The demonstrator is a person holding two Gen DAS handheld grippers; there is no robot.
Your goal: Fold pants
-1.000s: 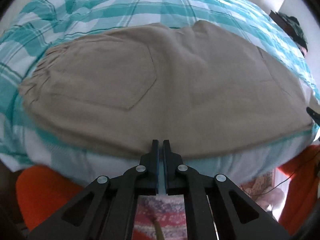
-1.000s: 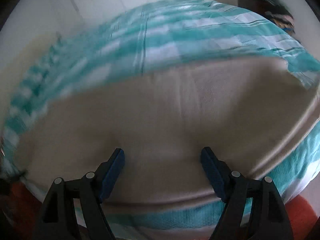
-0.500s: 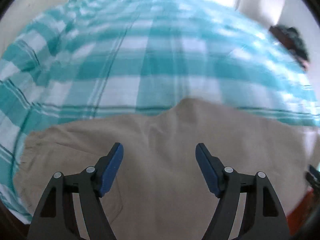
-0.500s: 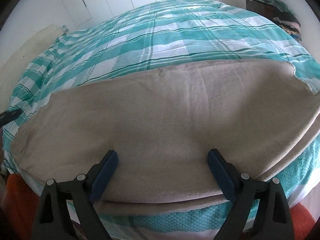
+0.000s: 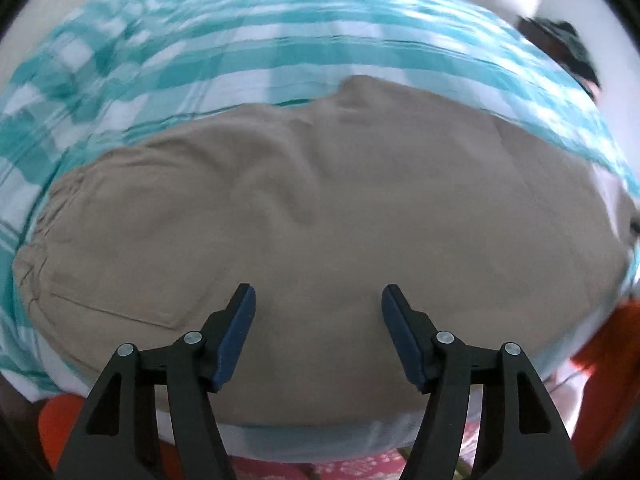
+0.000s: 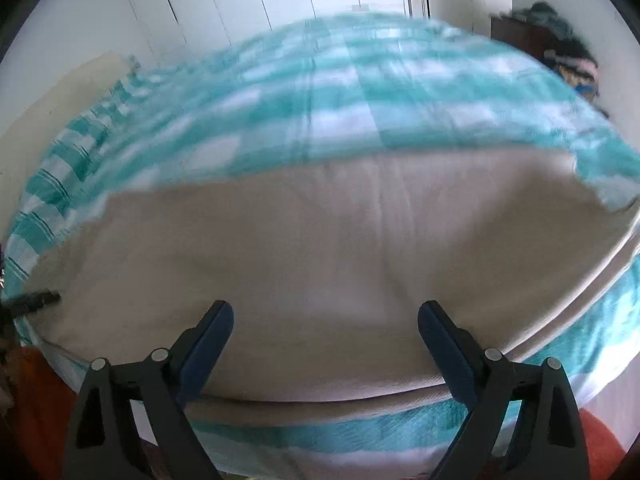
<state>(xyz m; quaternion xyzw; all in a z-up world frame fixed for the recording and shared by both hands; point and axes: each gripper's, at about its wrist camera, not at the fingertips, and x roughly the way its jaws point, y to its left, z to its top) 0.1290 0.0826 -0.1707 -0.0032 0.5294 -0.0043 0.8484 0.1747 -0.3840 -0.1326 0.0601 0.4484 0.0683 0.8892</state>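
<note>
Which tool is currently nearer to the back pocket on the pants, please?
The left. The left tool is open over the pants, with the back pocket just beside its left finger. The right tool is open over a plain stretch; no pocket shows in its view.

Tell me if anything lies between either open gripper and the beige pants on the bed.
Nothing visible does. The left gripper hangs open directly over the beige cotton pants, and the right gripper hangs open over the same cloth. Only the teal-and-white checked bedspread lies around them.
</note>
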